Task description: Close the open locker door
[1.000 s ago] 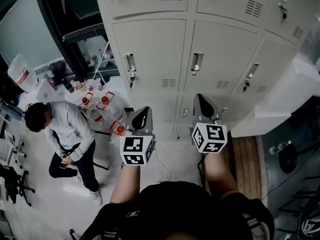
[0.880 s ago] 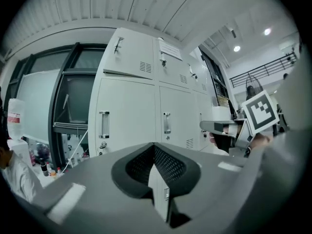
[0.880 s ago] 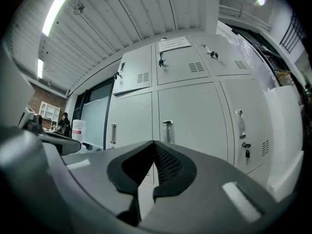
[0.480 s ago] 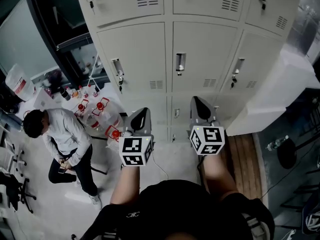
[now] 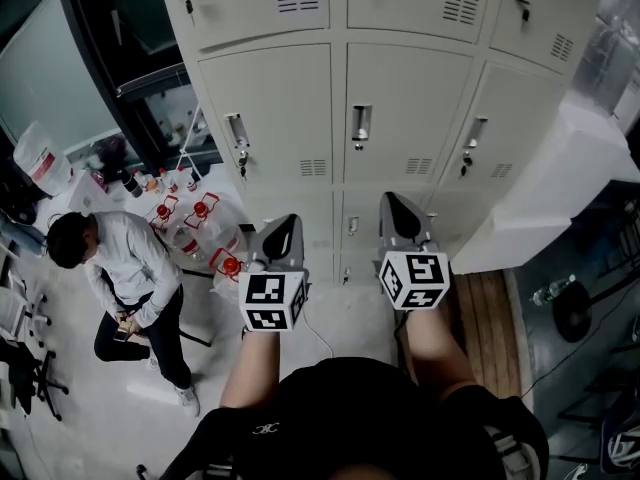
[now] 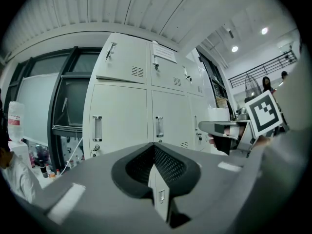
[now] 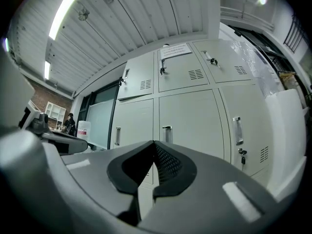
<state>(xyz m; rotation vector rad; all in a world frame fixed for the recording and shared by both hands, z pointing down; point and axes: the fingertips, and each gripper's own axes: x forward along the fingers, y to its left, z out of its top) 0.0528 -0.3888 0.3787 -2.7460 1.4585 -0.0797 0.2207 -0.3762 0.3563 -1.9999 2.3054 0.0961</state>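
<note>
We are holding the left tool (image 5: 283, 230) and right tool (image 5: 400, 211) with jaws together, empty, well short of the ajar upper-left door (image 7: 139, 82), light stiff sheet metal, probably best pushed near its handle (image 7: 125, 75).

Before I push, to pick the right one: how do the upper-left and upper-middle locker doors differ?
The upper-left door stands ajar, swung out; the upper-middle door sits flush. The upper-middle door carries a paper notice; the upper-left door has none. Both are pale with louvred vents.
</note>
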